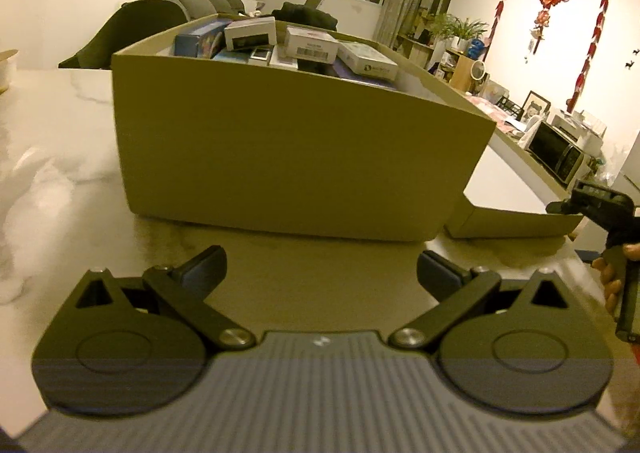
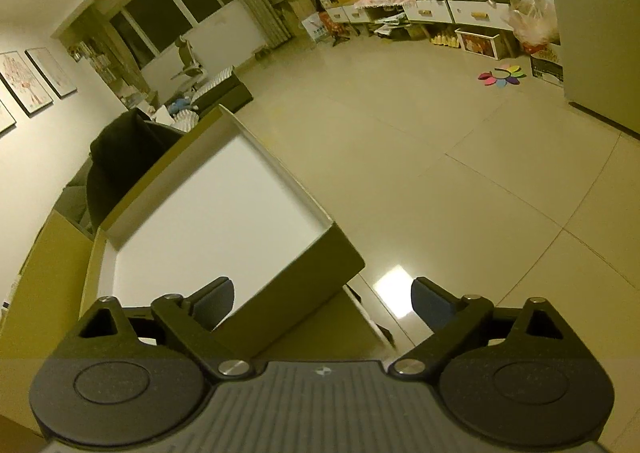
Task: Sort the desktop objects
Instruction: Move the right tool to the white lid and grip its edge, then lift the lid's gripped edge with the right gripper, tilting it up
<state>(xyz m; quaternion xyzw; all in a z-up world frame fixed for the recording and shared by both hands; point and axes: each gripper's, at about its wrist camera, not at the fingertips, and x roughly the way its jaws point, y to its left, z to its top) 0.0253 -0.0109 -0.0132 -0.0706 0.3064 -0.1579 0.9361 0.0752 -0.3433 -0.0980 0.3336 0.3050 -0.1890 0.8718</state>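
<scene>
A tall tan cardboard box (image 1: pixel 288 157) stands on the marble table, filled with several small packages (image 1: pixel 312 43). To its right lies a shallow tan lid (image 1: pixel 520 227) with a white inside (image 2: pixel 216 205). My left gripper (image 1: pixel 320 265) is open just short of the box's near wall, with only bare tabletop between its fingers. My right gripper (image 2: pixel 322 293) is open over the lid's near corner (image 2: pixel 312 281); the left finger (image 2: pixel 212 301) is above the lid wall, the right finger (image 2: pixel 432 305) is over the floor, and neither pad touches the lid.
The marble table (image 1: pixel 60 133) stretches left of the box. A person's hand (image 1: pixel 612 277) grips a handle at the far right. A dark chair back (image 2: pixel 120 157) rises behind the lid. Tiled floor (image 2: pixel 440 133) lies beyond the table edge.
</scene>
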